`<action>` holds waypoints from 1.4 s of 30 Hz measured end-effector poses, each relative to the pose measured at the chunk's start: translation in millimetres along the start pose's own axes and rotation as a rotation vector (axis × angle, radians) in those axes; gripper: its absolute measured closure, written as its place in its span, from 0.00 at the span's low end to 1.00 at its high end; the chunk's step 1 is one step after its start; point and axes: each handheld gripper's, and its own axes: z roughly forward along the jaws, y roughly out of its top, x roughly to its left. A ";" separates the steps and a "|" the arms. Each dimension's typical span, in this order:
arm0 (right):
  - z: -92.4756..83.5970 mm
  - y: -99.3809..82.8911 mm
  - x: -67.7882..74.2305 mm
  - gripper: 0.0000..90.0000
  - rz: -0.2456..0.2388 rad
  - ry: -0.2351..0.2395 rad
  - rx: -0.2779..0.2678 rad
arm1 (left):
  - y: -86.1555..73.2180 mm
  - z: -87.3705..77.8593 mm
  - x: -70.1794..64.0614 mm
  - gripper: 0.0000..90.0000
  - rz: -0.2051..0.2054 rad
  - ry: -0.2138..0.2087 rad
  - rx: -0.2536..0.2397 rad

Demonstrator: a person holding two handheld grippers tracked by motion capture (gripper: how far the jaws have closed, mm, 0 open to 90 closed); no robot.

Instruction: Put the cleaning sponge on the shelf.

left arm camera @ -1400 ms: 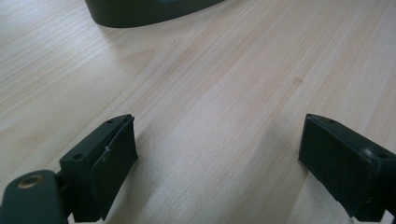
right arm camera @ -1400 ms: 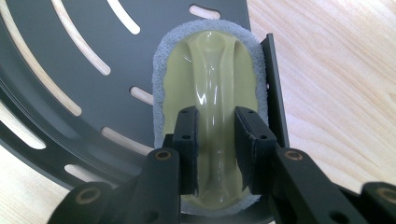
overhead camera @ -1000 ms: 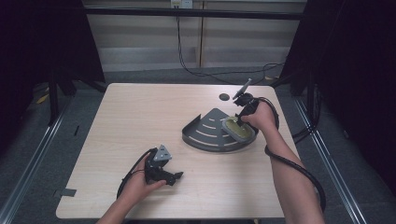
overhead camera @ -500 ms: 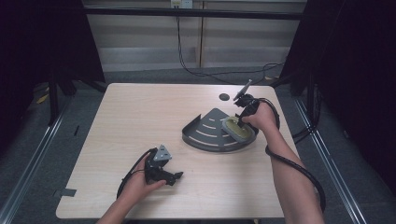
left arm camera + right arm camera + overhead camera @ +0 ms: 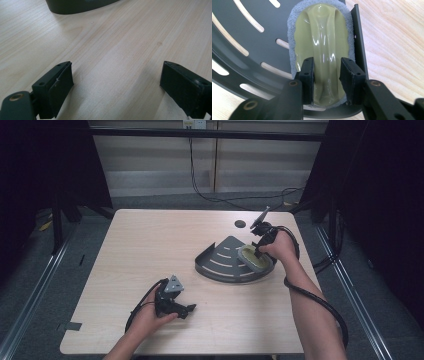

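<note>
A light wood counter [image 5: 150, 250] stands in a dark room, with cables on the floor behind it. On the counter's right side sits a dark fan-shaped tray [image 5: 220, 262] with long slots. A sponge pad [image 5: 322, 50], grey and fuzzy round the edge with a shiny yellow-green handle on top, lies in the tray against its straight wall. The right hand-held gripper [image 5: 327, 75] has its jaws close on both sides of the handle's raised ridge, looking as if it pinches it, probably to lift or place the pad. The left hand-held gripper [image 5: 172, 302] rests low near the front of the counter, jaws wide and holding nothing, likely waiting out of the way.
</note>
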 end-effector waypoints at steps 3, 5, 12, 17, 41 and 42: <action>-1.2 0.1 0.5 0.65 0.009 -0.005 0.005 | 0.0 0.0 0.0 0.12 0.000 0.000 0.000; -2.5 0.4 1.1 0.63 0.014 -0.009 0.005 | 0.0 -0.1 0.0 0.12 0.000 0.001 0.001; -7.8 -0.1 1.4 0.49 0.039 -0.014 -0.018 | 0.0 0.0 -0.1 0.12 -0.001 0.001 0.001; -11.6 -1.1 1.2 0.41 0.054 -0.003 -0.030 | 0.0 -0.1 -0.1 0.12 -0.001 0.002 0.001; -31.7 -15.3 8.0 0.27 0.037 0.031 -0.091 | 0.4 0.8 -0.1 0.11 0.000 0.000 0.002; -33.1 -16.3 8.7 0.27 0.035 0.029 -0.092 | 0.5 0.7 -0.1 0.11 0.000 0.000 0.002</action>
